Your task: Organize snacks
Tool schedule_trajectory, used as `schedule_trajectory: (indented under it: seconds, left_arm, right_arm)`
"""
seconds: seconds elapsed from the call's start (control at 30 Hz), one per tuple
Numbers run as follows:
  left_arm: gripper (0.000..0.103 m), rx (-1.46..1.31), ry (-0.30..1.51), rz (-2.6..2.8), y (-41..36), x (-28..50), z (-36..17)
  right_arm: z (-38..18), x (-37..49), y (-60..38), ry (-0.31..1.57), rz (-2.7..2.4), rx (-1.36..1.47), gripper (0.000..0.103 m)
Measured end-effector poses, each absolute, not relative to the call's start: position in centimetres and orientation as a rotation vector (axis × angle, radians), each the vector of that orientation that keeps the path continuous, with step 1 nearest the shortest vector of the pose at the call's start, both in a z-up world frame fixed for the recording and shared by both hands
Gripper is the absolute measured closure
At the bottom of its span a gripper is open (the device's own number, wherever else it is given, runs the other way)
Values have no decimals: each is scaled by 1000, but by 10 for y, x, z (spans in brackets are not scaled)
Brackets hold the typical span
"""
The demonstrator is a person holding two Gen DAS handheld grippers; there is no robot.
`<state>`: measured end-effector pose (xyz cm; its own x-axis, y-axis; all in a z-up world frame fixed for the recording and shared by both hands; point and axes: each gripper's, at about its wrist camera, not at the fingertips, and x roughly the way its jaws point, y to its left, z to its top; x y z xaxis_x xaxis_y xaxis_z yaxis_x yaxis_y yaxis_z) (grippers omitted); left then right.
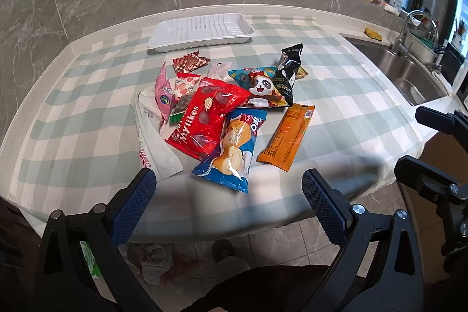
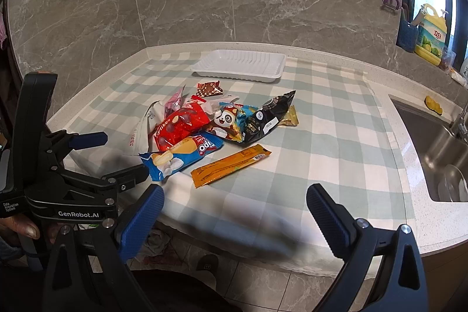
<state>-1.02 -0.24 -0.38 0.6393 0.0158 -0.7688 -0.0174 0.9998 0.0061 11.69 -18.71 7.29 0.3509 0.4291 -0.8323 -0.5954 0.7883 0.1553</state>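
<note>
Both tools hung spread wide and empty at the counter's (image 1: 336, 19) near edge, the left tool (image 1: 228, 192) before the blue packet (image 1: 234, 148), the right tool (image 2: 234, 206) near the orange bar (image 2: 231, 164). Snacks (image 1: 216, 107) lay heaped mid-cloth, apart from the white tray (image 1: 201, 31) behind them.
</note>
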Motion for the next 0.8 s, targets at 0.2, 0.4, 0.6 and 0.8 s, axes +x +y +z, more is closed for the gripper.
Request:
schedule_trajectory:
  seconds: [0.2, 0.4, 0.6, 0.8]
  left_arm:
    - [2, -1, 878, 20, -2, -10, -4]
    - [2, -8, 878, 23, 0, -11, -2]
    - [2, -17, 881, 25, 2, -9, -2]
    - [2, -16, 880, 24, 3, -9, -2]
  right_arm:
    - [74, 117, -187, 1014, 668, -186, 3]
    - [74, 117, -186, 1013, 668, -187, 3]
    - [74, 116, -186, 1014, 668, -186, 3]
    - [74, 116, -186, 1013, 668, -186, 3]
